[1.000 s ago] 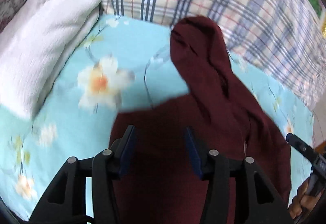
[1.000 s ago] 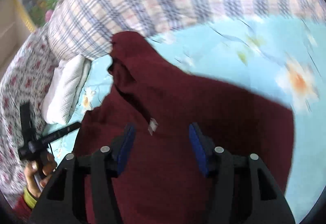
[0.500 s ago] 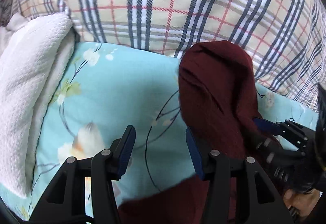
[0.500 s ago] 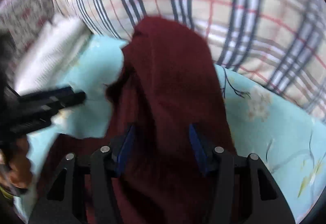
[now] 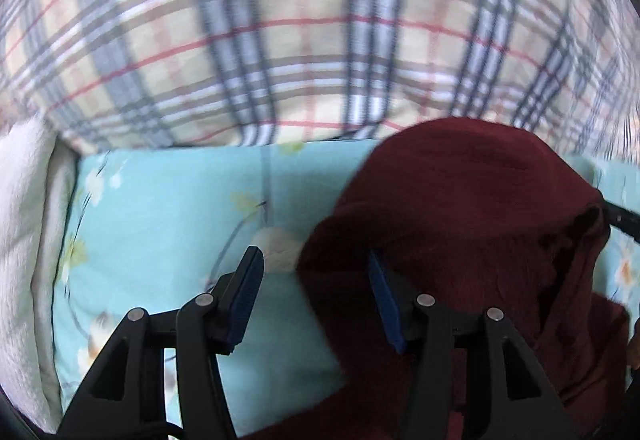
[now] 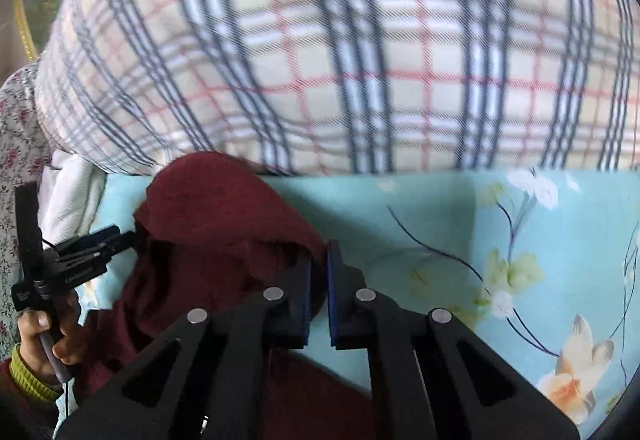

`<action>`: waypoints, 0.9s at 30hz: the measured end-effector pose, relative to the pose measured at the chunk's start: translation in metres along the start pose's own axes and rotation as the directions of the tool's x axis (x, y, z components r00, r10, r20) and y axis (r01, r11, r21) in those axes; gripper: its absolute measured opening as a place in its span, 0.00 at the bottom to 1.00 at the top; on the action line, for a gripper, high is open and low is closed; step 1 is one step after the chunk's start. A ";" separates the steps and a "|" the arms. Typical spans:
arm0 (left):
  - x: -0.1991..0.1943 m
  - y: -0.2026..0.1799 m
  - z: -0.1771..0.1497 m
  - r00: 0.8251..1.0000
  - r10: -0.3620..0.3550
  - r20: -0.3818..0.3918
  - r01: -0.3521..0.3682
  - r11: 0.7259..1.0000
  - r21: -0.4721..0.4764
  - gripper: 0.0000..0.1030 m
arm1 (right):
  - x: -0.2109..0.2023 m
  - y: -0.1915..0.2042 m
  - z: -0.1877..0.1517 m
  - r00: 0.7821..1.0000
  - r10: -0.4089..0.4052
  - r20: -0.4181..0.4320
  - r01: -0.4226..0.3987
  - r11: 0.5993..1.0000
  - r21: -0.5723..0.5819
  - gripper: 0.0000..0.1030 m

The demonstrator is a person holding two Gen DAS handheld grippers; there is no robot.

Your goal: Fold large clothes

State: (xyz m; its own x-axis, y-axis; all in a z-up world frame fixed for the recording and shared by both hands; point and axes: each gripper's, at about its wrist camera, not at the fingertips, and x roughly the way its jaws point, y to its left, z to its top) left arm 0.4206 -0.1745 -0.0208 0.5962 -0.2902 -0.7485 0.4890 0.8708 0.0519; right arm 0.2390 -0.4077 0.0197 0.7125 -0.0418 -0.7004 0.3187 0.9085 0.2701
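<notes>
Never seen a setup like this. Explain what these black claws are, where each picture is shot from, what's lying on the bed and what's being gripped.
There is no robot here: a person holds a two-finger clamp in each hand, with a wide-angle camera on each looking along its fingers.

One picture looks along the left gripper, the other along the right gripper. The right view also shows the person's hand holding the left clamp.

On the bed lies a light blue flowered sheet, with a plaid quilt behind and a white towel at the side. A dark red garment lies on the sheet.

The right gripper's jaws are closing on the garment's edge. The left gripper's jaws are opening, with that edge between them, not gripped.
</notes>
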 end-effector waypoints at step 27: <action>-0.123 -0.034 -0.110 0.987 -0.089 0.136 0.088 0.996 0.013 0.02 | -0.103 -0.028 -0.103 0.992 0.126 -0.002 -0.123 0.972 0.200 0.09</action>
State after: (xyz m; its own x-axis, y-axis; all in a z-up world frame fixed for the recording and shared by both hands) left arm 0.2602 -0.1246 -0.0031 0.6315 -0.4178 -0.6531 0.5478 0.8366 -0.0055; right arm 0.0923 -0.3857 0.0162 0.7454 0.0737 -0.6626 0.3478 0.8049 0.4808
